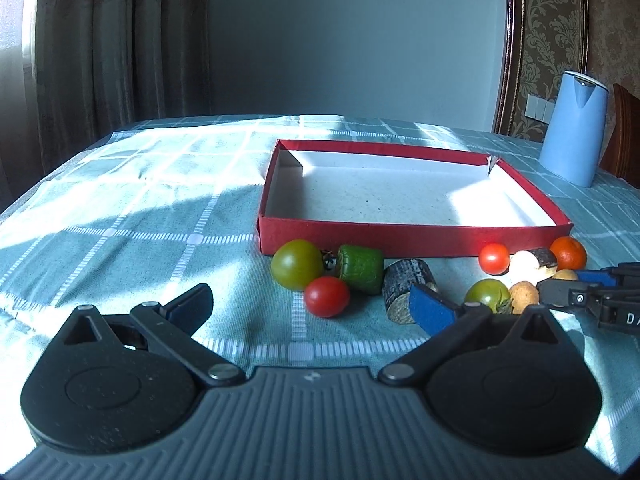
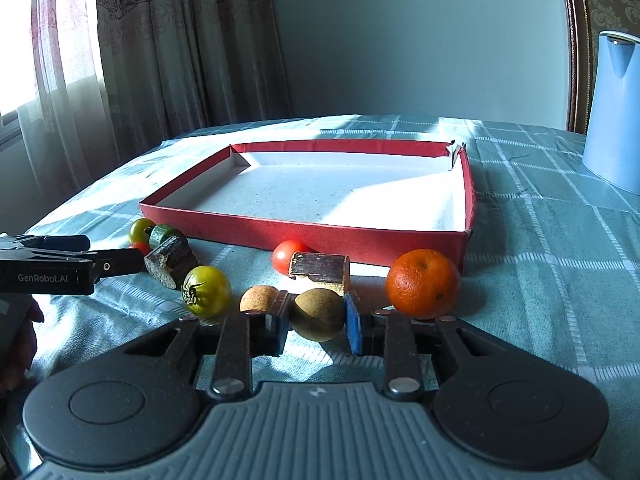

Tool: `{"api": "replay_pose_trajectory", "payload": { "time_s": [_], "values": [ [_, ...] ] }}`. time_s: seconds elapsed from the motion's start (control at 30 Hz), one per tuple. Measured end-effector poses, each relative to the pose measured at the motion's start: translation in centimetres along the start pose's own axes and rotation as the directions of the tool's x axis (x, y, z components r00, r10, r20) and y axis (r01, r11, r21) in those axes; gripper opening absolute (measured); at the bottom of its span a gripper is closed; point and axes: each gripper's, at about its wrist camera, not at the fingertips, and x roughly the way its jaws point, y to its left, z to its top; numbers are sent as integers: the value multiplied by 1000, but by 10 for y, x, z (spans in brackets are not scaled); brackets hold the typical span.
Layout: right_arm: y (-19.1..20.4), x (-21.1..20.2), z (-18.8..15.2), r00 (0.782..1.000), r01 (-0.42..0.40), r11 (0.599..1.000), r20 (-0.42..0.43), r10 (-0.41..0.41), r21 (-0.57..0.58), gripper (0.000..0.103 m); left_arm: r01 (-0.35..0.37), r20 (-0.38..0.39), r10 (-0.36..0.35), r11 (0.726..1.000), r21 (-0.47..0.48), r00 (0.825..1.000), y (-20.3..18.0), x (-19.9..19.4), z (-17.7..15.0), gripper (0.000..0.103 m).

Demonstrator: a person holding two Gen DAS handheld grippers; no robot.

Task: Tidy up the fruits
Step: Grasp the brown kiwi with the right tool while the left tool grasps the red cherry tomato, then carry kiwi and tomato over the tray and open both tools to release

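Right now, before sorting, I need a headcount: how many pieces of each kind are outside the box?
Green tomatoes: 2
Red tomatoes: 2
Oranges: 1
Brown round fruits: 2
Cut chunks: 3
Total: 10

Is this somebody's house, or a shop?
Probably a home dining room: patterned curtains at a window, a teal checked tablecloth, and a light blue electric kettle near wall switches.

Red box (image 2: pixel 320 236) with a white inside, orange (image 2: pixel 423 283), blue jug (image 1: pixel 573 128), teal checked cloth (image 1: pixel 140 216), blue-padded fingers (image 2: pixel 354 328).
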Motion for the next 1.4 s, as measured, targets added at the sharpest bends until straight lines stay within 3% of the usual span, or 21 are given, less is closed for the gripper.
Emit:
{"api": "replay_pose_trajectory", "payload": {
  "time_s": [0.2,0.23,0.3,0.43,0.53,0.63,0.67,0.7,0.77,1.17,1.4],
  "values": [
    [-2,1,0,1000,-2,1000,-10,3,11,28,-85,-23,88,992,90,996,1,9,5,102],
    [-2,1,0,1000,-2,1000,-9,2,13,28,-81,-39,84,993,89,996,1,12,7,100],
    [-2,1,-1,1000,-2,1000,-7,2,12,28,-67,-79,73,994,83,994,2,20,9,85],
    [-3,1,-1,1000,-3,1000,-13,4,17,28,-63,-111,68,997,51,991,4,29,10,82],
    [-3,2,-1,1000,-5,1000,-16,6,17,28,-51,-100,56,997,56,993,1,27,10,75],
    [-2,3,-1,1000,-5,1000,-17,5,15,28,-31,-97,38,997,75,995,-8,26,11,54],
    [-3,3,-1,1000,-4,1000,-17,5,17,28,-9,-102,17,997,73,995,-10,26,11,40],
    [-3,3,0,1000,-4,1000,-17,5,19,28,-5,-105,13,997,72,994,-12,25,12,34],
    [-3,3,-1,1000,-5,1000,-18,5,19,28,-5,-106,14,997,78,994,-17,26,10,30],
    [-1,-4,-1,1000,1,1000,25,-1,6,28,6,-62,-5,1000,24,998,-14,14,8,25],
    [3,-13,2,996,18,1000,86,-17,-17,28,12,-16,-11,998,56,1000,-25,6,25,25]
  ]
}}
